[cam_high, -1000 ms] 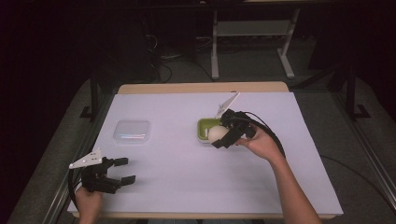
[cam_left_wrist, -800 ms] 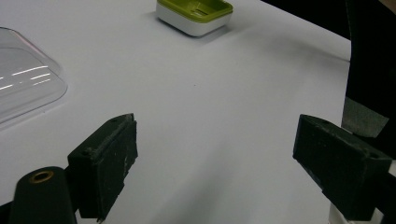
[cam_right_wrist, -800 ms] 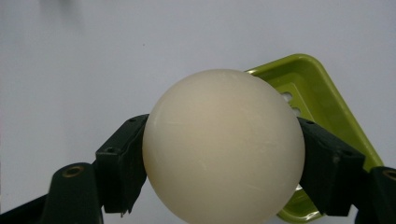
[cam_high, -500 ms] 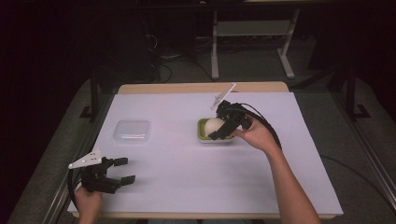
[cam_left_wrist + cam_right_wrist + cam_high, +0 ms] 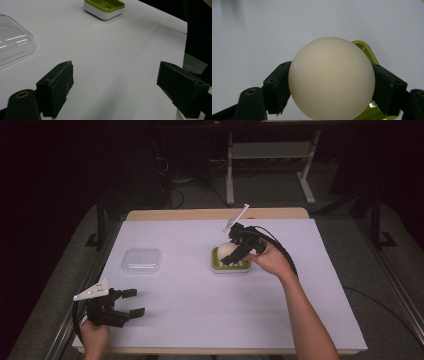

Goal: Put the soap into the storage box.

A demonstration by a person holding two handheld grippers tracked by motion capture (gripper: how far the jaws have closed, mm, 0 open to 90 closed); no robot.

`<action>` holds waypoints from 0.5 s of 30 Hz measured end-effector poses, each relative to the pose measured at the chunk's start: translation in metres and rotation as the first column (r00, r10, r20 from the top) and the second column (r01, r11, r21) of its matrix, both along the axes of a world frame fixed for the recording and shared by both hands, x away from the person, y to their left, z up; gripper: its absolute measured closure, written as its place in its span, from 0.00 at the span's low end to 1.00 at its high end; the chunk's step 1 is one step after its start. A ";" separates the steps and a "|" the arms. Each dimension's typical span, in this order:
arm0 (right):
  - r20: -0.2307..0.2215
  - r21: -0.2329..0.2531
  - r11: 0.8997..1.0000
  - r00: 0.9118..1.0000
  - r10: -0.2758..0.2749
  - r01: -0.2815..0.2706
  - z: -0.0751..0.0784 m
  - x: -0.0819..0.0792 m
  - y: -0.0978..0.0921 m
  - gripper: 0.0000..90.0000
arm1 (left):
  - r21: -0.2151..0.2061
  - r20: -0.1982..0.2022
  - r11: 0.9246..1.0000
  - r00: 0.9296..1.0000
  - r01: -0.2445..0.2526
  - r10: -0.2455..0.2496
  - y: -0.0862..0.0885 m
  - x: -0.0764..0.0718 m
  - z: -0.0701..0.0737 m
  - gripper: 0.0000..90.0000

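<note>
Black jaws of the left gripper (image 5: 131, 302) stand wide apart and empty at the near left edge of the table (image 5: 200, 320). Farther off lies a clear plastic lid (image 5: 141, 260). Beyond, the right gripper (image 5: 233, 254) clamps a cream soap ball (image 5: 331, 78) just over the green soap dish (image 5: 230, 265). The placing step looks in hand; next, lower it into the dish and let go.
</note>
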State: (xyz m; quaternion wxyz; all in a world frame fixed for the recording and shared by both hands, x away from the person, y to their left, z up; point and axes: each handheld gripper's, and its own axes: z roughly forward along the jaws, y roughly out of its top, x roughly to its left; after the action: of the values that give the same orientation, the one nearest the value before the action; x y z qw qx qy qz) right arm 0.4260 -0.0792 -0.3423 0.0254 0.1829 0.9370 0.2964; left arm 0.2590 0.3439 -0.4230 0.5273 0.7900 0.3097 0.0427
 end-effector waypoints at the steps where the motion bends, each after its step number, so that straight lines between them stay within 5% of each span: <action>1: 0.000 -0.001 1.000 1.000 -0.003 0.003 -0.001 0.002 0.001 0.27 | 0.001 0.000 1.000 1.000 0.000 0.000 0.000 0.000 0.000 0.15; 15: -0.002 -0.009 0.999 0.999 -0.052 0.052 -0.012 0.015 -0.001 0.27 | -0.001 0.001 1.000 1.000 0.002 -0.002 0.000 0.000 0.000 0.15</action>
State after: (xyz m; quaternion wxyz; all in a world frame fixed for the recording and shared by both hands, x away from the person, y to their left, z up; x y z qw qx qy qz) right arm 0.4412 -0.0802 -0.3539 0.0326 0.2074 0.9333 0.2913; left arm 0.2591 0.3438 -0.4231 0.5280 0.7901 0.3085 0.0423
